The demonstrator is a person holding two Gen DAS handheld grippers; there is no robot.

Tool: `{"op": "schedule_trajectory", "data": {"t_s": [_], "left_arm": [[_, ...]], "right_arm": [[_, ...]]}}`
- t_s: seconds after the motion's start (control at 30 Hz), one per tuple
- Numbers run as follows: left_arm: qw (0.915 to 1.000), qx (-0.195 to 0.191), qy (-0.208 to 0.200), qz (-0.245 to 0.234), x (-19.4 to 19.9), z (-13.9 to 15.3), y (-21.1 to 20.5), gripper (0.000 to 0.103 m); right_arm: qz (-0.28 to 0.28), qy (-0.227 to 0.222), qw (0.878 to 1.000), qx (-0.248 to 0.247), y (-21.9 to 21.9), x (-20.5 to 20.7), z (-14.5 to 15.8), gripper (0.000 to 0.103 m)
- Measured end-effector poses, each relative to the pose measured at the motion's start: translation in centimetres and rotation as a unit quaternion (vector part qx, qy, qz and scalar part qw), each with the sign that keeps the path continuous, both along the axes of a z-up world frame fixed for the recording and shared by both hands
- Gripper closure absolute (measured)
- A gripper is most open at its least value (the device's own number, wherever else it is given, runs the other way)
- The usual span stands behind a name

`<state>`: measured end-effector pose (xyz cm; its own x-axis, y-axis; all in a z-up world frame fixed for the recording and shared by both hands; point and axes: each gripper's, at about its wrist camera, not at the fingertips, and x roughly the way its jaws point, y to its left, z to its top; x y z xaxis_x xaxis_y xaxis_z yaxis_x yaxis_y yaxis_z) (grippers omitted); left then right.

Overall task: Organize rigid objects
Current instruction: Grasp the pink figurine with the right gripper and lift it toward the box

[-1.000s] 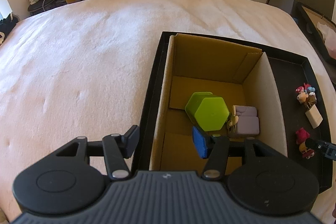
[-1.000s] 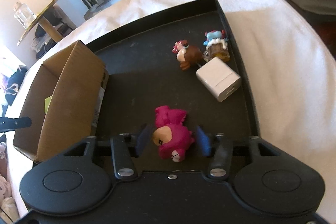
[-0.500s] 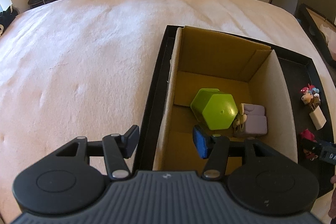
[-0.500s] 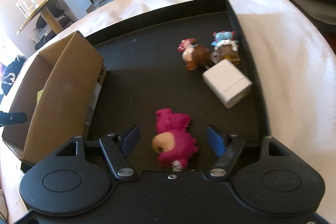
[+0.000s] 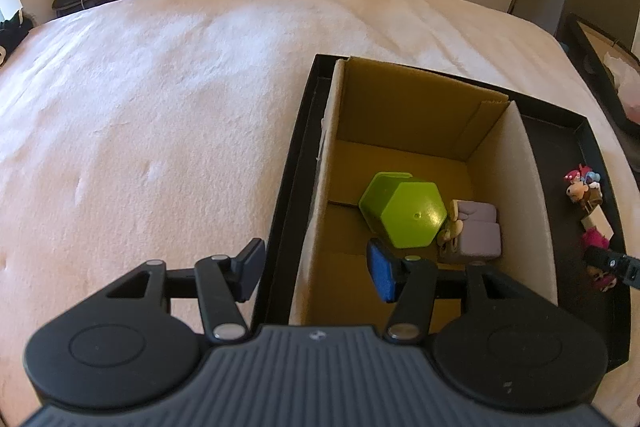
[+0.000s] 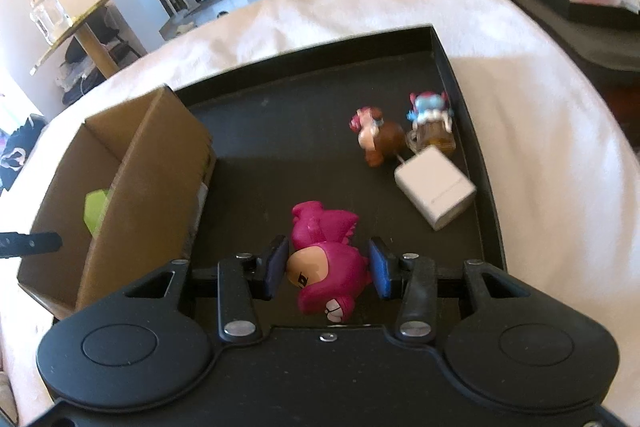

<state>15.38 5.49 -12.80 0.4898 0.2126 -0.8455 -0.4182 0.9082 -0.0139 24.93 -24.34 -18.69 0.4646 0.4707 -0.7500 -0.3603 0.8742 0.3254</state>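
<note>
1. Low in the middle of the right wrist frame, the right gripper (image 6: 328, 269) has just been closing, and its two blue pads now press on either side of the pink figurine (image 6: 326, 259), at the head. The toy lies between them over the black tray (image 6: 280, 115); whether it has left the tray floor I cannot tell.
2. Gripping the broad head looks a sensible choice: it is the bulkiest part, so the pads get two opposing faces to squeeze.
3. At the left of that frame stands the cardboard box (image 6: 160, 163), inside the tray. It seems the collecting place, since a green hexagonal object (image 5: 402, 213) and a grey block (image 5: 474, 231) already lie on its floor, touching each other.
4. Toward the upper right of the right wrist frame, three things wait on the tray near its rim: a brown figurine (image 6: 376, 139), a blue-haired figurine (image 6: 430, 121) and a white adapter (image 6: 436, 189), close together.
5. Low in the left wrist frame, the left gripper (image 5: 316, 273) holds nothing; its fingers stand moderately apart, straddling the near left wall of the box, one outside over the pale blanket (image 5: 160, 107), one inside. My guess is that it steadies or guards the box while the other hand fetches.
6. Judged from this, the likely next step is carrying the pink toy leftward into the box.
</note>
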Motion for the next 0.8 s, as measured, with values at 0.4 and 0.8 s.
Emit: {"op": "schedule_trajectory", "data": {"t_s": [0.4, 0.8], "left_arm": [[0.9998, -0.003, -0.020, 0.007, -0.4, 0.7, 0.4, 0.048], [0.9989, -0.025, -0.039, 0.007, -1.0, 0.2, 1.3, 0.049]], "right_arm": [[0.018, -0.041, 0.999, -0.001, 1.5, 0.1, 3.1, 0.060], [0.061, -0.076, 0.995, -0.002, 6.0, -0.3, 5.8, 0.060]]}}
